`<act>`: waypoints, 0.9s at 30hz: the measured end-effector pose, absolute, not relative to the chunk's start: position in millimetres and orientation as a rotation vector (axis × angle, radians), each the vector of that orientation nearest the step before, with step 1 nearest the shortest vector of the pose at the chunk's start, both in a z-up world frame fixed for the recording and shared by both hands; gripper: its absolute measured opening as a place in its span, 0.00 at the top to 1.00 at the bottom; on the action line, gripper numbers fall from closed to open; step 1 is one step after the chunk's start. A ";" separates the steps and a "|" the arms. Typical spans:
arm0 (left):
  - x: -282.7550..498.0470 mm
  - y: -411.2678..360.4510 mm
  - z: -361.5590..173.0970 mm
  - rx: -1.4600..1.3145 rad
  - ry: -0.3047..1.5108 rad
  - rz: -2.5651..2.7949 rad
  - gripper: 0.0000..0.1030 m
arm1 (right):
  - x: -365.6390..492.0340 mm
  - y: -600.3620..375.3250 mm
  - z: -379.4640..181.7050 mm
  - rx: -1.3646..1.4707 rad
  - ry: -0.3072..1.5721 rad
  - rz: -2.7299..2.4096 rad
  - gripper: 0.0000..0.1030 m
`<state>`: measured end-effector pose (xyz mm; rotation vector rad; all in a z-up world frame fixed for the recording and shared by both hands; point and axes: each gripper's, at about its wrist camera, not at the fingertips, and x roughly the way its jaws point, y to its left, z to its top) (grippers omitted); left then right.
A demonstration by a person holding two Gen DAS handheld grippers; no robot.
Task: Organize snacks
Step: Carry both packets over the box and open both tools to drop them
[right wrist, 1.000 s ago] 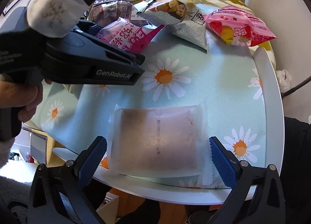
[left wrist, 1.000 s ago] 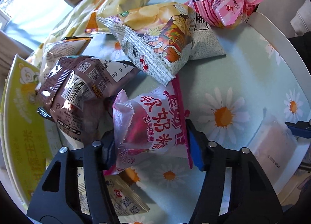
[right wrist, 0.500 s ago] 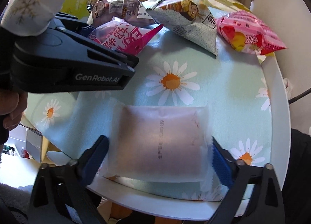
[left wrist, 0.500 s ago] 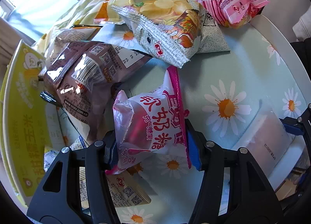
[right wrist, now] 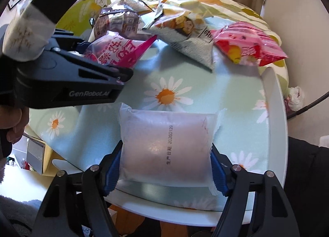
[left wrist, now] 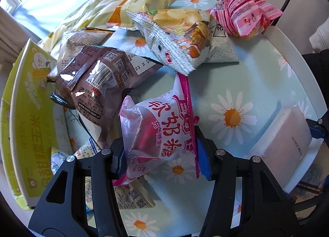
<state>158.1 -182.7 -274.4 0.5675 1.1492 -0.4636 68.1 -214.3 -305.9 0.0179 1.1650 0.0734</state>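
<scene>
My left gripper (left wrist: 161, 159) is shut on a pink and white candy bag (left wrist: 158, 130) and holds it above the round table; the bag also shows in the right wrist view (right wrist: 121, 51). My right gripper (right wrist: 164, 167) is shut on a frosted white packet (right wrist: 166, 146) at the table's near edge; the packet also shows in the left wrist view (left wrist: 287, 134). A brown snack bag (left wrist: 96, 80), a grey chip bag (left wrist: 178, 39) and a pink striped bag (left wrist: 244, 16) lie farther back.
The table (right wrist: 275, 113) has a daisy-print cloth and a white rim. A yellow-green carton (left wrist: 22, 117) stands at the left edge. A pale yellow bag (left wrist: 144, 4) lies at the back. Small packets (left wrist: 131, 193) lie under my left gripper.
My right gripper has closed in on the frosted packet and now grips it. My left gripper has moved back a little with the candy bag.
</scene>
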 end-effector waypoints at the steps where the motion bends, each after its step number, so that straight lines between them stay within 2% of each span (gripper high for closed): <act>1: 157.9 -184.6 -272.5 0.566 1.150 -0.452 0.52 | 67.8 -217.7 -303.1 0.018 1.161 0.072 0.32; 15: 124.6 -164.1 -211.4 0.417 1.104 -0.393 0.54 | 51.0 -235.4 -252.1 0.020 1.073 0.091 0.32; 27: 123.1 -77.6 -96.3 0.187 0.944 -0.245 0.54 | 89.6 -210.5 -157.1 -0.020 0.926 0.205 0.32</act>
